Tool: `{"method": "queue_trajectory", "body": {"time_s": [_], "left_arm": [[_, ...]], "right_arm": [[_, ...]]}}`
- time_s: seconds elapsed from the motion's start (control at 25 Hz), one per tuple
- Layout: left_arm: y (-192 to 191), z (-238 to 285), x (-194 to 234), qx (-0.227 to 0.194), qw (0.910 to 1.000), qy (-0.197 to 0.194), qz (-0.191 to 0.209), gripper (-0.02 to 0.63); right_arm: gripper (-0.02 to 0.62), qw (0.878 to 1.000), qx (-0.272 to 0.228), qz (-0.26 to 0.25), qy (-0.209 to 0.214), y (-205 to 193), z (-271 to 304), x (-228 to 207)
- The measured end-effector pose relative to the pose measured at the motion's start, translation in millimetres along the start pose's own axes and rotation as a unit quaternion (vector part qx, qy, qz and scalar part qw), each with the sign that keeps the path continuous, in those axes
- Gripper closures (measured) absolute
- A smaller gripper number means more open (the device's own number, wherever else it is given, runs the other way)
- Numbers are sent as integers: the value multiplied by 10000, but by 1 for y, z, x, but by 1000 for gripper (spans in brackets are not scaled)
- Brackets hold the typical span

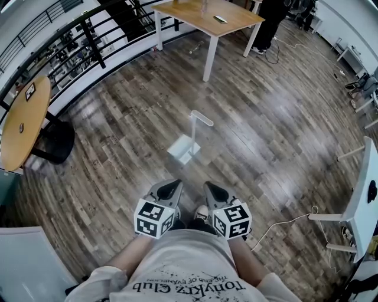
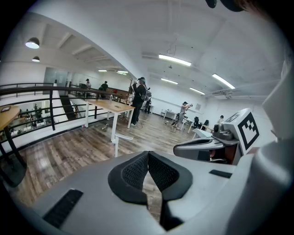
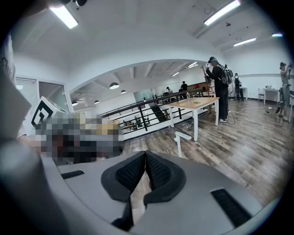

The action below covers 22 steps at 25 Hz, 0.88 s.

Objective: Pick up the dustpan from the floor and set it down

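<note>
White long-handled dustpan [image 1: 184,146], standing upright on the wood plank floor [image 1: 266,135]. Flat open pan at the bottom, thin straight pole rising from it, short crosswise grip on top. All one pale colour, no marks readable. Nothing in the pan that can be made out.

Head view: the dustpan stands at 12 o'clock from both grippers, clear floor between, not touching either. It lines up roughly with the gap between the two. In the left gripper view it shows just past the jaw tips toward 11 o'clock; in the right gripper view toward 1 o'clock.

Left gripper [image 2: 148,154]: jaws clenched, black ribbed pads meeting at the tips, nothing between them, only floor seen through the slit below. Right gripper [image 3: 145,153]: same, pads pressed together at the tips, empty. Both are held side by side close to the person's body, tilted down toward the floor, touching nothing.

Rectangular wooden table [image 1: 207,17] stands farther off at 12 o'clock behind the dustpan.
</note>
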<state>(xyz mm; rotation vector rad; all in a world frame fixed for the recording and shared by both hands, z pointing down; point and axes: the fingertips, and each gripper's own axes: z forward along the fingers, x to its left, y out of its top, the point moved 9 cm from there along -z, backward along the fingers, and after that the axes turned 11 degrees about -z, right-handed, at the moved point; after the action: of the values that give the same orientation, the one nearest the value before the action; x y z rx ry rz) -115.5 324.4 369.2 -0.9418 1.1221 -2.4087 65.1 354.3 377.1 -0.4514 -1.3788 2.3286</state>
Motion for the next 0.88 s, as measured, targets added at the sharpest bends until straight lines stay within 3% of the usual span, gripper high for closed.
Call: {"method": "queue_trajectory", "body": {"time_s": [0.88], "left_arm": [[16, -17, 43, -14, 9995, -289, 132, 581]], "right_arm": [[571, 9995, -21, 86, -297, 14, 31, 38]]}}
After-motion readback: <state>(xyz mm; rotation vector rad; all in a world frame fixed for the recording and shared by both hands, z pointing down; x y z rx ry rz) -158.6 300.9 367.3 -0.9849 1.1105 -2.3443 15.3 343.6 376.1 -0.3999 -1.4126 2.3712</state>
